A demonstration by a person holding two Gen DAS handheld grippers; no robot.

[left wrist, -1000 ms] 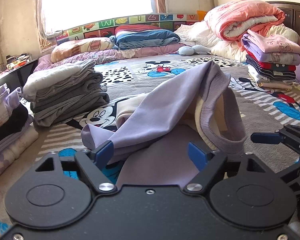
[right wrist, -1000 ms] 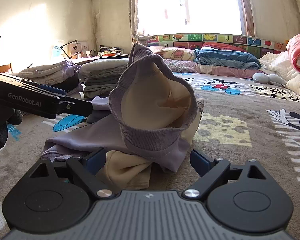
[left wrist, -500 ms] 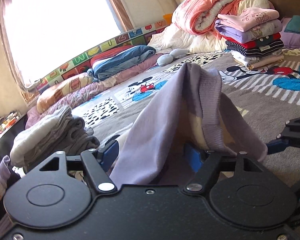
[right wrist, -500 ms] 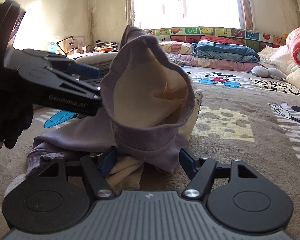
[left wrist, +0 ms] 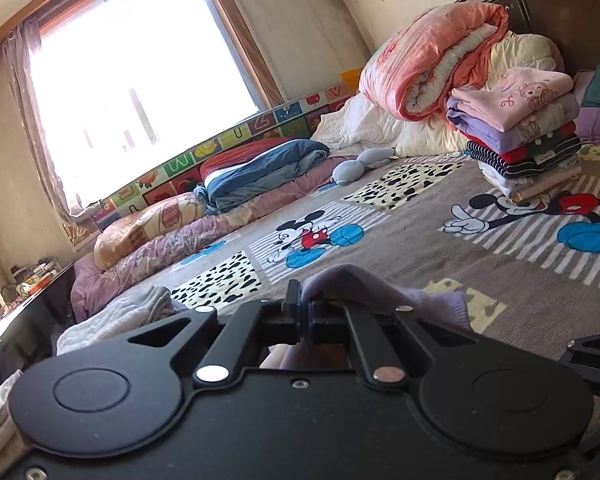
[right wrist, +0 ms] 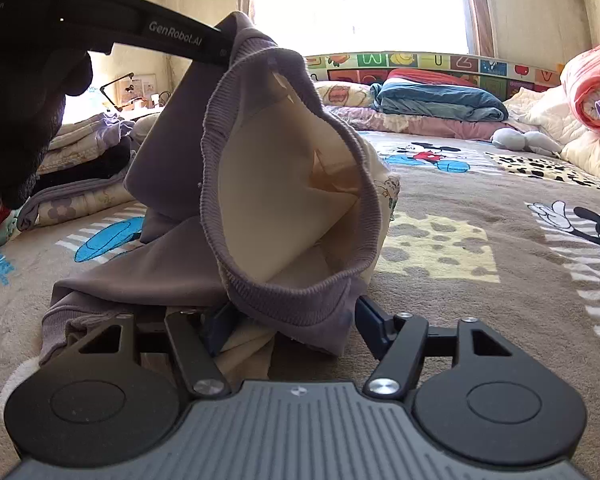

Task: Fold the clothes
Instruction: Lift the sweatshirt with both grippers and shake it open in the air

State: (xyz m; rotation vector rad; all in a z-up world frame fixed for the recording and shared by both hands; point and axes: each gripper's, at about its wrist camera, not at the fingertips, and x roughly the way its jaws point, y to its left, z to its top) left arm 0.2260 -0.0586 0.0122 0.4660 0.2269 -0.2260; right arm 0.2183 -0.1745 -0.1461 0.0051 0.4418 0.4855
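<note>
Presently the left gripper (left wrist: 305, 316) is clenched on a fold of the lilac knit garment with cream lining and ribbed hem (right wrist: 260, 184), holding that part raised above the grey cartoon-print bed cover (right wrist: 460, 280); from the right wrist camera its black arm reaches in from the upper left to the garment's top edge. The right gripper (right wrist: 288, 320) sits low on the cover, its jaws closing, with the hanging ribbed hem between the blue pads; contact with the pads cannot be confirmed. Beyond the left gripper, to its right, stands a stack of folded clothes topped by a pink item (left wrist: 524, 128), with a rolled salmon quilt (left wrist: 432, 60) behind. Farthest ahead, a folded blue blanket (left wrist: 260, 168) lies beneath the bright window (left wrist: 140, 80).
</note>
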